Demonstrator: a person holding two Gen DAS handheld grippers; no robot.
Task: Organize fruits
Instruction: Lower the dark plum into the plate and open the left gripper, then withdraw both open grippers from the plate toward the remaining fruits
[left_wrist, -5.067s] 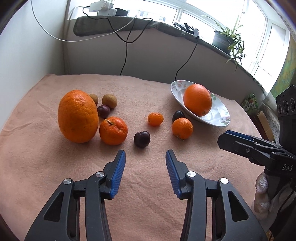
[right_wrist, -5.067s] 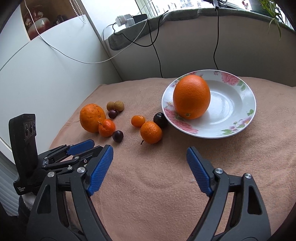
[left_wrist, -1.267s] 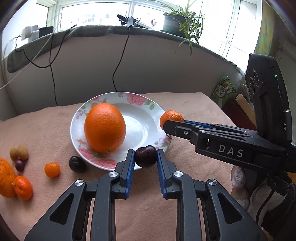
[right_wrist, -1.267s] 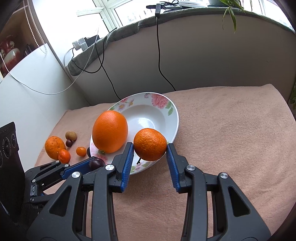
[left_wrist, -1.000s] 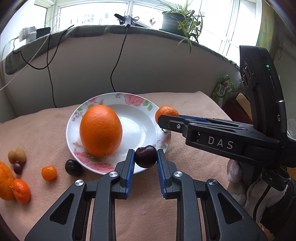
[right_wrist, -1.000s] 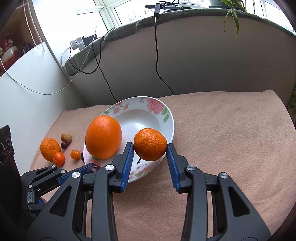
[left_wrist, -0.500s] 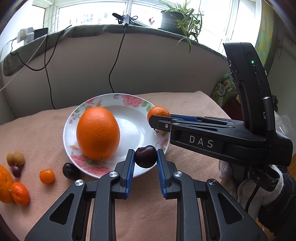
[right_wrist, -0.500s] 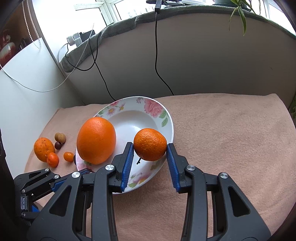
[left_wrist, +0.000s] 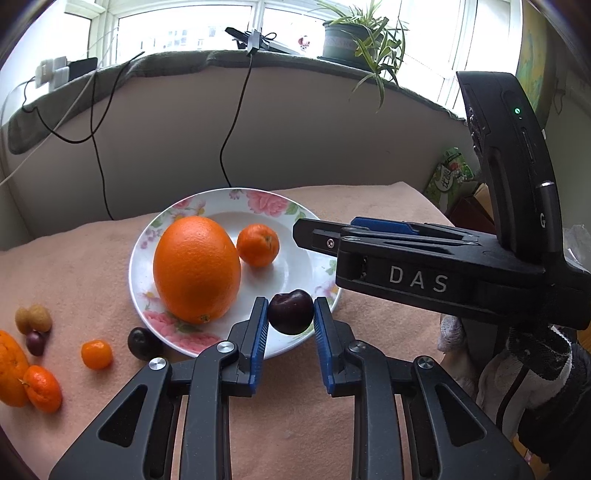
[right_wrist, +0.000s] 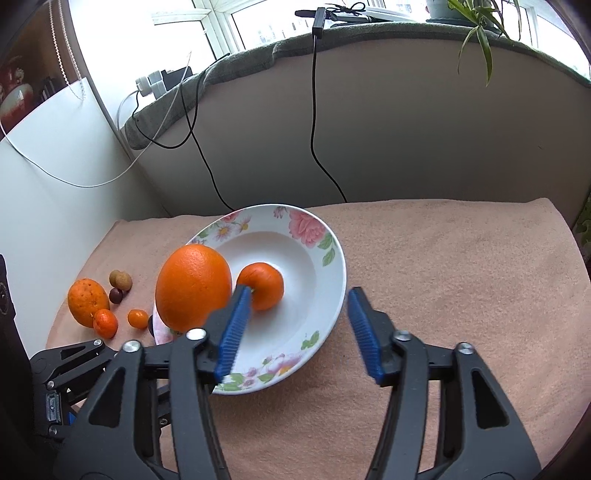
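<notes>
Lying loose on cloth (left_wrist: 92, 266) at far left: rough orange (left_wrist: 9, 369), two mandarins (left_wrist: 43, 387), small brown and dark fruits. Big orange (left_wrist: 195, 267) sitting in plate (left_wrist: 225, 194), tangerine (left_wrist: 257, 244) touching it on right. Left gripper (left_wrist: 290, 319) pinching plum (left_wrist: 290, 312) over plate's near rim. Right gripper (right_wrist: 297, 326) hanging spread wide above plate, gripping nothing.

Floral plate (left_wrist: 218, 195) holds big orange (left_wrist: 197, 268) and mandarin (left_wrist: 258, 244), just beside each other. Dark plum (left_wrist: 290, 311) pinched in left claw (left_wrist: 289, 326) over plate's near rim.
</notes>
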